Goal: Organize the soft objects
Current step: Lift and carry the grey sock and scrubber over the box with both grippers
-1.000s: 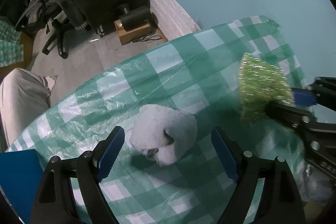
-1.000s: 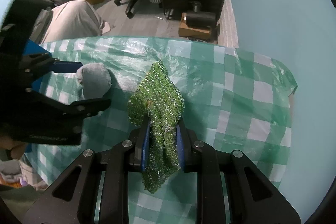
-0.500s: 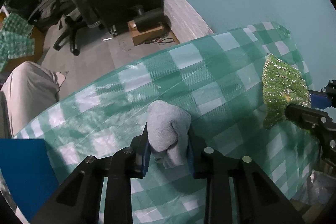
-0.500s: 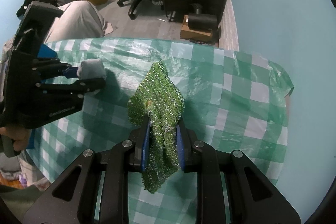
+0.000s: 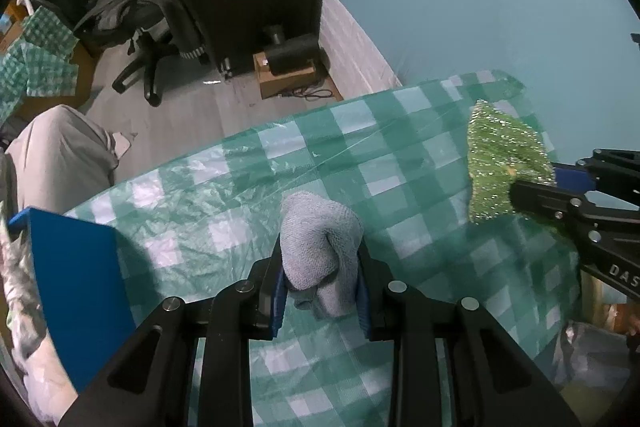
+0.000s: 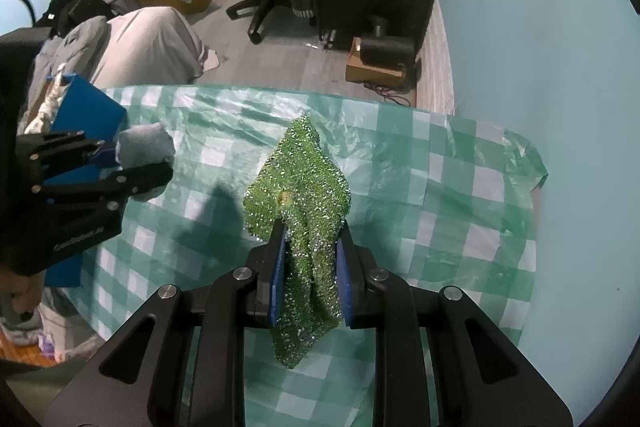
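Since a second ago my left gripper (image 5: 322,281) closed on grey cloth (image 5: 320,247), lifted it off checkered tablecloth (image 5: 248,187). Right gripper (image 6: 310,273) clamped on sparkly green cloth (image 6: 300,183), hanging above same tablecloth. Blue box (image 5: 78,283) at tablecloth's left edge.

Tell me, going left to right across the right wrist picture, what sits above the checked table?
Blue box → left claw clamped on a grey rolled terry cloth → glittery green mesh scrubbing cloth pinched in the right claw → bare green-and-white checked plastic tablecloth.
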`<state>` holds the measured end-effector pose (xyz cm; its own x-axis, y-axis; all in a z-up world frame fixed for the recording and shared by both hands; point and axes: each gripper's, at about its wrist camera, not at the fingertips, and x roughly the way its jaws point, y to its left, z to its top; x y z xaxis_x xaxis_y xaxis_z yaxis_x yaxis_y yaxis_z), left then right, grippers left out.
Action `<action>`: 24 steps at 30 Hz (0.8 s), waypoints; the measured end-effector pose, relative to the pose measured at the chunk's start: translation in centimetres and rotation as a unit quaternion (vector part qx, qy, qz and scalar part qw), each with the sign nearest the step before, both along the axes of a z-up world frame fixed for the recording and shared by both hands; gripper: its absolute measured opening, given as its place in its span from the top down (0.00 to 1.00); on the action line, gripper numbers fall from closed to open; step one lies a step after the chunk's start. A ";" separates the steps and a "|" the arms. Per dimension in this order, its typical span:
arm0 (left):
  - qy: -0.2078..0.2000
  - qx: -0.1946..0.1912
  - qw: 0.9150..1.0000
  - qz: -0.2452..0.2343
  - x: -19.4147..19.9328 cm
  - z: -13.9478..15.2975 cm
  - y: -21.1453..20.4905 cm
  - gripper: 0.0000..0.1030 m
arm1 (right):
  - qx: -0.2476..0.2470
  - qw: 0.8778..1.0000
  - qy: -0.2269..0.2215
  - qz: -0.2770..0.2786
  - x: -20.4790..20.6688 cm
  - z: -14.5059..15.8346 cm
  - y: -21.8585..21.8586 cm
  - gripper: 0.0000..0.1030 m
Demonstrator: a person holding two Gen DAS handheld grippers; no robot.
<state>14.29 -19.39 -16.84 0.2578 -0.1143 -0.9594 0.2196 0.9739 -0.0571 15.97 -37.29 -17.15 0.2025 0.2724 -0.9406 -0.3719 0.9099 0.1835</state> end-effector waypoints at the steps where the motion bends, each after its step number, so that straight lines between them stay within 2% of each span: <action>1: -0.002 -0.004 1.000 0.003 -0.3 0.5 0.2 0.72 | 0.001 1.000 0.000 0.000 -0.1 0.3 0.0 0.79; 19: -0.040 -0.017 0.997 0.060 -4.2 6.1 3.4 0.72 | 0.022 0.999 -0.014 0.018 -1.8 4.8 2.4 0.79; 24: -0.046 -0.016 0.996 0.068 -5.3 6.9 4.4 0.72 | 0.028 0.999 -0.019 0.028 -2.2 5.9 3.6 0.79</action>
